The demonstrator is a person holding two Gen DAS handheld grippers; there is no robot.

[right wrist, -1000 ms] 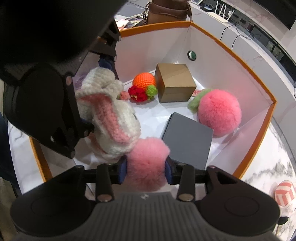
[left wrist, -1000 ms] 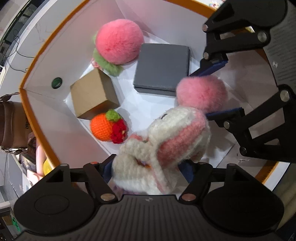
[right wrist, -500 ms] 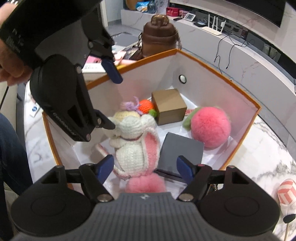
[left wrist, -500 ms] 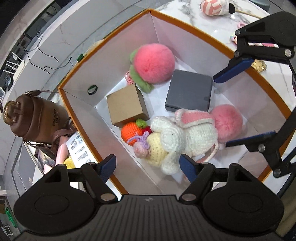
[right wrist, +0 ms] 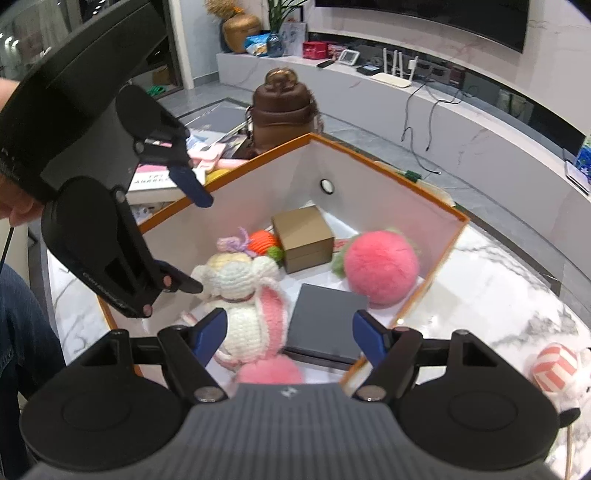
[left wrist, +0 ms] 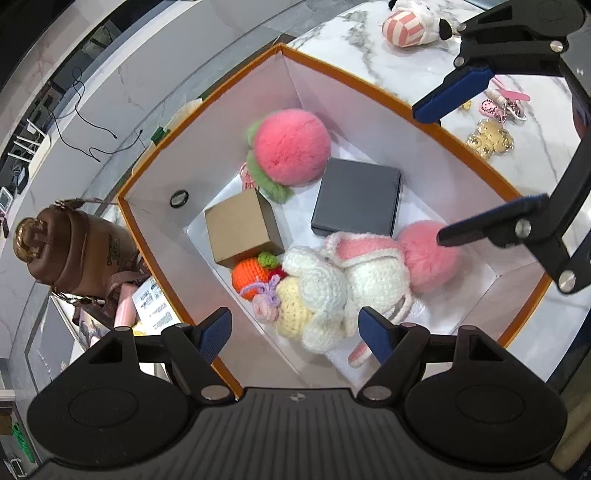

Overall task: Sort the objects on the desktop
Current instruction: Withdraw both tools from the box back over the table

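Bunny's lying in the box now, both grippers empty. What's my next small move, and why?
Probably swing the right gripper toward the striped plush on the marble table: the crochet bunny rests inside the box, both grippers are open, and that plush remains outside.

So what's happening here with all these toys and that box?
A person holds a two-finger gripper in each hand above an orange-edged box. Both the left gripper and right gripper are open and hold nothing. A crocheted bunny lies in the box with a pink pompom, a brown box and a grey case. A striped toy and keychains wait on the marble table.
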